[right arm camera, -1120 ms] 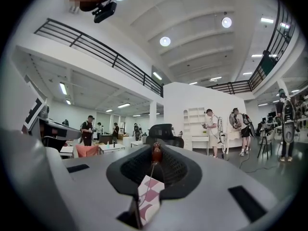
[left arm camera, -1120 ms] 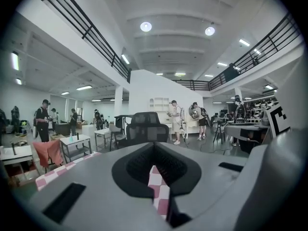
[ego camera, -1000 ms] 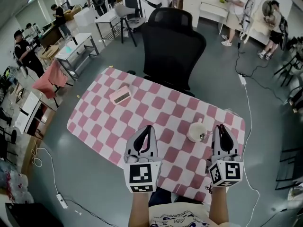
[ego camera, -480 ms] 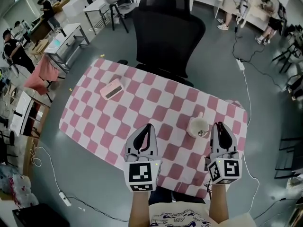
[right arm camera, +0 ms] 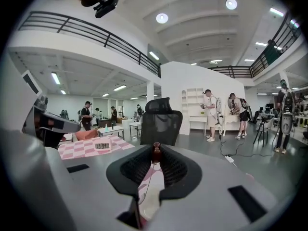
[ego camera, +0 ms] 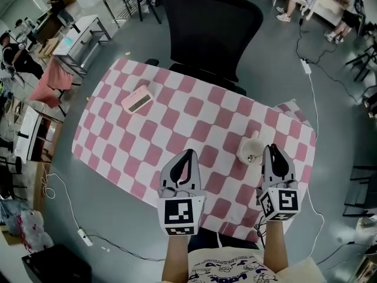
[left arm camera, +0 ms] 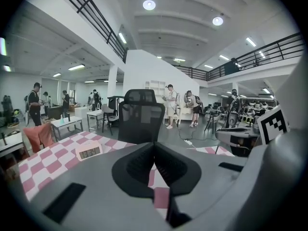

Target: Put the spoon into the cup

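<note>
One pink-checkered table (ego camera: 177, 128), grey floor (ego camera: 118, 229)

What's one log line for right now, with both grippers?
left gripper: shut, empty | right gripper: shut on spoon | cup: on checkered cloth, just left of right gripper | spoon in cup: cannot tell

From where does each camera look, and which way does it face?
Head view: on the head, facing steeply down at the table; both forearms, left gripper and right gripper show.
Left gripper view: on the left gripper, facing along its shut jaws to the chair.
Right gripper view: on the right gripper, facing along jaws shut on the spoon.
Shared: chair and clock appear in all three.
</note>
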### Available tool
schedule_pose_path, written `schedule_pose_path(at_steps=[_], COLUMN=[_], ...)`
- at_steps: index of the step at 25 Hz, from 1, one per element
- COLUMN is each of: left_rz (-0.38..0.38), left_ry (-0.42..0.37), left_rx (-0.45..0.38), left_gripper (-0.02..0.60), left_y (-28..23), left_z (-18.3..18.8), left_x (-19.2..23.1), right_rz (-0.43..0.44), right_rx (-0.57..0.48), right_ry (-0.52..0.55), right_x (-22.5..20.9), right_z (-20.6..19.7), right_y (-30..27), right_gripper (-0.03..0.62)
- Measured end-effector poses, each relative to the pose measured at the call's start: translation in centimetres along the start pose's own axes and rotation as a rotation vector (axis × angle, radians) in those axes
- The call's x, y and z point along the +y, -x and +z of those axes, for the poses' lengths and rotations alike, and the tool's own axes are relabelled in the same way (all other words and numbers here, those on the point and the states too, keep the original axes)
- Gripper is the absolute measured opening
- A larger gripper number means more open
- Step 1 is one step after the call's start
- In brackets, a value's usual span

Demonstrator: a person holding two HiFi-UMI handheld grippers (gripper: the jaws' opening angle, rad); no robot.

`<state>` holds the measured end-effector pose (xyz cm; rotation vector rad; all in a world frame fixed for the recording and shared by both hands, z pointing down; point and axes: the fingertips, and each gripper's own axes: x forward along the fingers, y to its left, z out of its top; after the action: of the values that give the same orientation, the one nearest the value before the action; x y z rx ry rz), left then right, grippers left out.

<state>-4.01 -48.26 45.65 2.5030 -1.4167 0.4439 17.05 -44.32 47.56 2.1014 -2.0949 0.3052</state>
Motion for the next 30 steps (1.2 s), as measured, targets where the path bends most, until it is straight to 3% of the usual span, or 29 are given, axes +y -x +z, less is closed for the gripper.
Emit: schedule_pose_path(at_steps=[9, 30], left_rz=[-0.008, -0.023], left_ry=[0.023, 0.046], left_rx=[0.057, 0.119], left_gripper=[0.014, 0.014], left_y=[-2.6, -4.2], left_z=[-2.8, -6.6], left_x=[0.4, -0.1], right_rz=[0.016, 0.023], right_rx=[0.087, 0.210], right_ry=[0.043, -0.006], right_x=[-0.3, -0.9], right_z=[-3.8, -10.7], right_y=[-2.9, -4.6], right_gripper=[0.063, 0.063])
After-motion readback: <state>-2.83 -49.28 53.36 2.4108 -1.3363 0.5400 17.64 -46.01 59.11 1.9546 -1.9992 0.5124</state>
